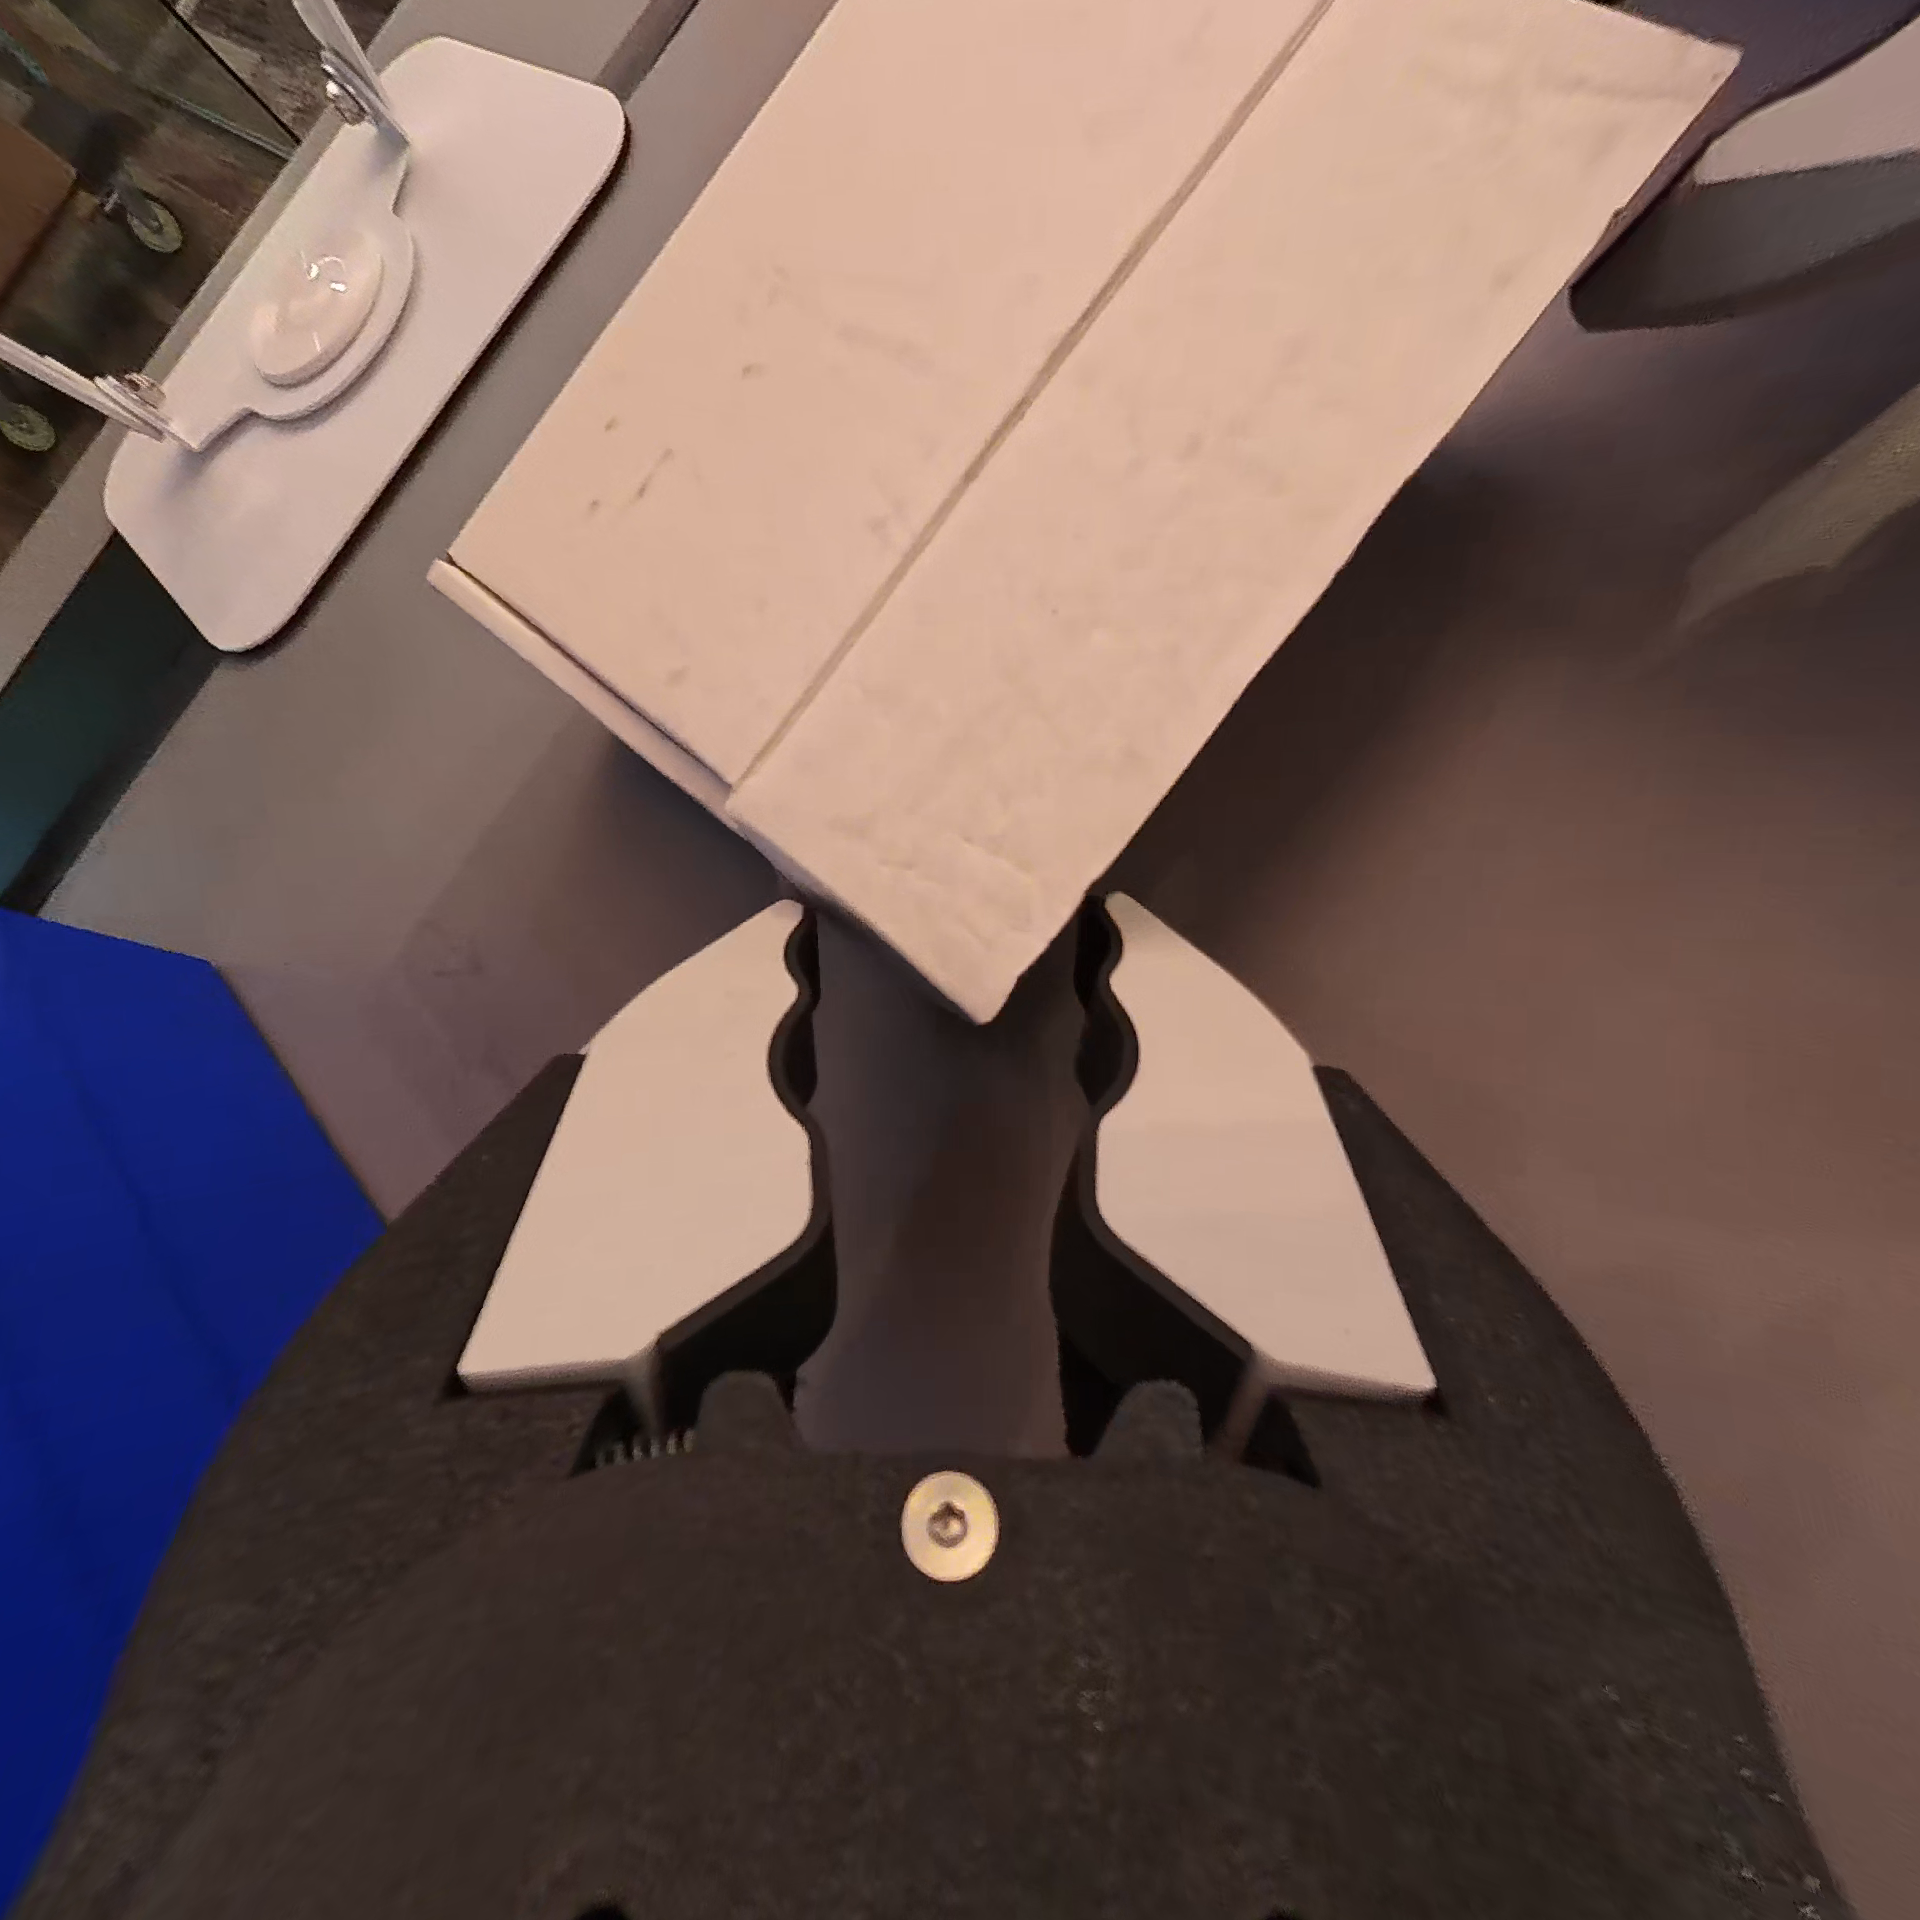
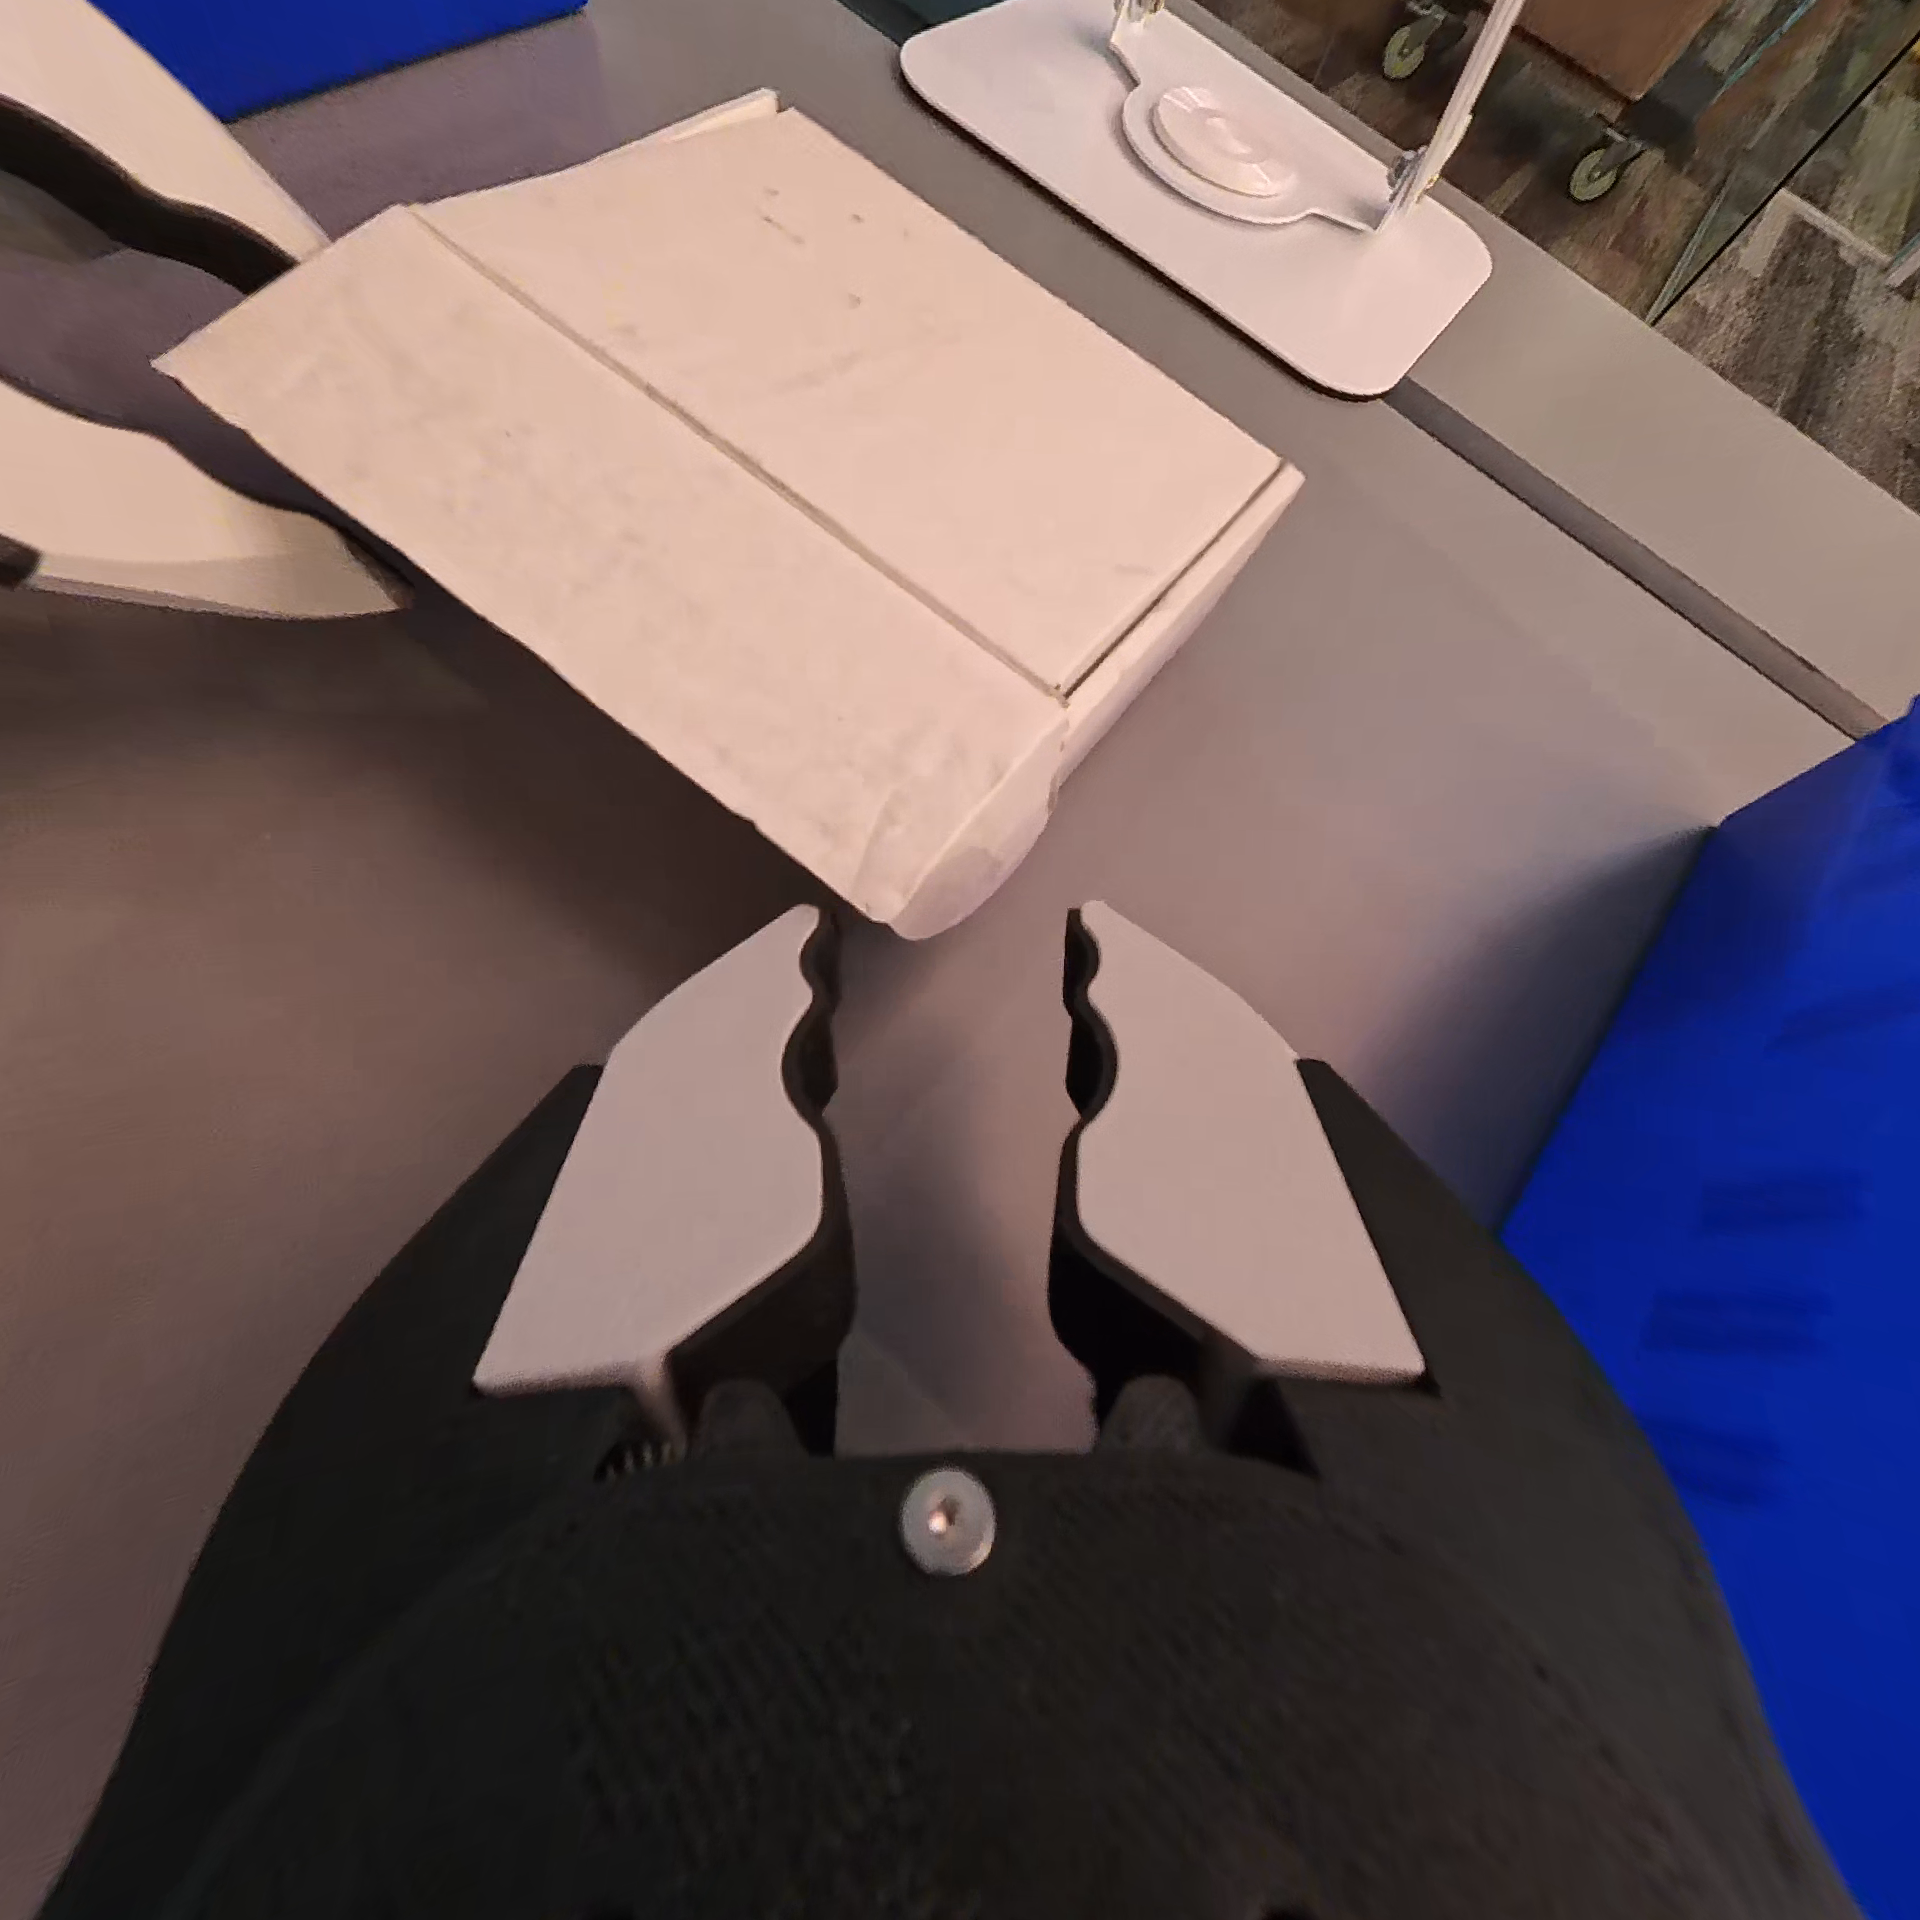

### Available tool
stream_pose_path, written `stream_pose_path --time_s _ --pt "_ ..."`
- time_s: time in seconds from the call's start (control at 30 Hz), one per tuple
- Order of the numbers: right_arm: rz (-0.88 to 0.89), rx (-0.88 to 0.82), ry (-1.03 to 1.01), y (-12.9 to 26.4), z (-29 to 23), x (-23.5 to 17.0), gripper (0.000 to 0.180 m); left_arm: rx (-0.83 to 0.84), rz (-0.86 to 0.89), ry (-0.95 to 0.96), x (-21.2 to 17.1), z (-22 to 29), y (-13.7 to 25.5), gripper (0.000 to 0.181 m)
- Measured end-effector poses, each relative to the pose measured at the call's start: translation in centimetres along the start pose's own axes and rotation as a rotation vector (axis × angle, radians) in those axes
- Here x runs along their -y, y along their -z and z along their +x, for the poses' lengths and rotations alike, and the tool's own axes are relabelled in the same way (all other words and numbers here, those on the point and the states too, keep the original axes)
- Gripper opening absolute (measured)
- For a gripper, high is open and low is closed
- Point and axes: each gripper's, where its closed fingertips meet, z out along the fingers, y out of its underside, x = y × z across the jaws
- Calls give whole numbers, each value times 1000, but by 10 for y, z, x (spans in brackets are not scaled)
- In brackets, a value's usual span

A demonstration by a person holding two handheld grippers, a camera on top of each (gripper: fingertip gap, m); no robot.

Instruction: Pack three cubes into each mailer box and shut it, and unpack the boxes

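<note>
A white mailer box (image 1: 831, 436) lies on the grey table (image 1: 1455, 935) with its lid down, so its inside is hidden. No cubes show. The lid's front flap (image 1: 1039, 675) sticks out flat toward both grippers. My left gripper (image 1: 951, 935) is open, and one flap corner reaches into the gap between its fingertips. In the right wrist view the box (image 2: 883, 343) lies ahead, and the flap's (image 2: 623, 582) other corner ends just in front of my open, empty right gripper (image 2: 945, 920). The left gripper's fingers (image 2: 125, 499) show at the far left, on either side of the flap's corner.
A white stand base (image 1: 364, 343) with clear supports sits beyond the box near the table's far edge; it also shows in the right wrist view (image 2: 1195, 187). Something blue (image 1: 125, 1299) lies at the left, and more blue (image 2: 1714, 1143) at the right.
</note>
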Motion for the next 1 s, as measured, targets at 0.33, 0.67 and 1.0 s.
stream_pose_path --time_s 0.33,0.67,1.0 --pt "30 -64 88 -2 -3 9 17 -2 16 5 2 -1 -1 30" --pt "31 31 18 0 -16 10 15 -46 2 31 0 2 -5 57" --pt "22 36 25 0 -19 9 8 -144 5 92 3 15 -5 90"
